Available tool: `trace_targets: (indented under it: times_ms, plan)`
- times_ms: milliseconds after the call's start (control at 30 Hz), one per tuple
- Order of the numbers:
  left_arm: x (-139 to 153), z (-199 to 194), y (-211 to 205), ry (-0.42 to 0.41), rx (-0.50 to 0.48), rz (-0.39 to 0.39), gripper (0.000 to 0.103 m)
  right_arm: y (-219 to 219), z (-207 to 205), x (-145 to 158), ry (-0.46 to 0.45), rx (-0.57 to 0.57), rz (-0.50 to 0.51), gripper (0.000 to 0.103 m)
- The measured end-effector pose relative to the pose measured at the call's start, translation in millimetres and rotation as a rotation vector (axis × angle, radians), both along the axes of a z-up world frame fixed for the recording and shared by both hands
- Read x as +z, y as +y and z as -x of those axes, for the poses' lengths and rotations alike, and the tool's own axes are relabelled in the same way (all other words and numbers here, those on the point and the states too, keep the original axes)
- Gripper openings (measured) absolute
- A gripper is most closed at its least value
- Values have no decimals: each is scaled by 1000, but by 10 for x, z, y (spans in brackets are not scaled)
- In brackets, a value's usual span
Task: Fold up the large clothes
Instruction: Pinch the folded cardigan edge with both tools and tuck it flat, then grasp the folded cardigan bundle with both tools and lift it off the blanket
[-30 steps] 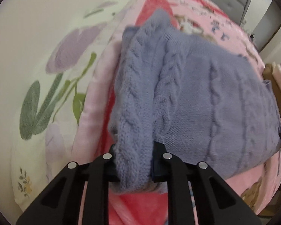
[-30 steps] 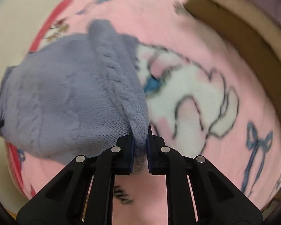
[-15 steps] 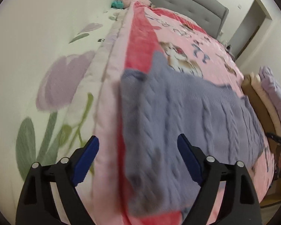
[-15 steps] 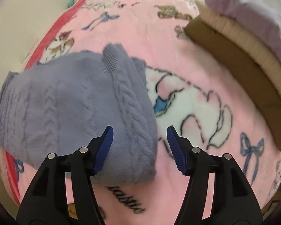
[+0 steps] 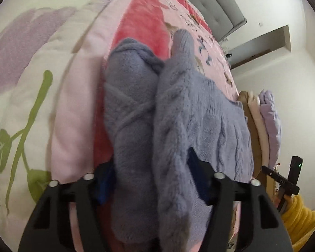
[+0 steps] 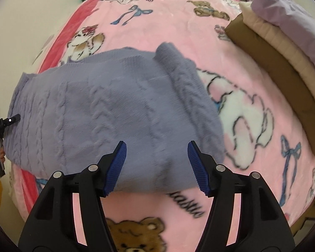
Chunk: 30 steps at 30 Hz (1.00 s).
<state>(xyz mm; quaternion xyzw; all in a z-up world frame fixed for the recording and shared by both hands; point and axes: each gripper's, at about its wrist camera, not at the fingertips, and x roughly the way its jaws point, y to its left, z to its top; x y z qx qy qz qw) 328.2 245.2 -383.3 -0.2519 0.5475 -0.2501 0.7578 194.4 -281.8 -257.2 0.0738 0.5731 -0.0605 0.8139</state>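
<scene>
While my left gripper (image 5: 151, 180) has just been closing around two thick bunched folds of the lavender cable-knit wool sweater (image 6: 107, 113), my right gripper (image 6: 156, 168) hangs released above its near hem. Soft, floppy and bulky, it lies folded on the pink teddy-bear fleece blanket (image 6: 199, 48) covering the bed, so I judge doubled edges the surest hold.

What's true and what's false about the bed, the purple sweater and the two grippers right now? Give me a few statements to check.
1. The purple sweater lies on the pink blanket. True.
2. The right gripper pinches the sweater. False: its jaws have just been opening and stand apart, pinching nothing.
3. A stack of folded fabrics sits at the blanket's edge. True.
4. The left gripper is empty. False: its jaws have just been closing, with sweater bunched between them.
</scene>
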Motion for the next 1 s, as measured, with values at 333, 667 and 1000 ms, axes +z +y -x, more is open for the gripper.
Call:
trace_targets:
  times_ms: [333, 667, 1000]
  plan:
    - [71, -58, -168, 79, 6, -106, 24, 135, 124, -116, 20, -49, -48, 64]
    - [1164, 38, -689, -17, 18, -73, 21, 132, -81, -546, 52, 52, -71, 69]
    - [1983, 42, -1516, -115, -12, -59, 20, 976, 477, -56, -556, 363, 176, 55]
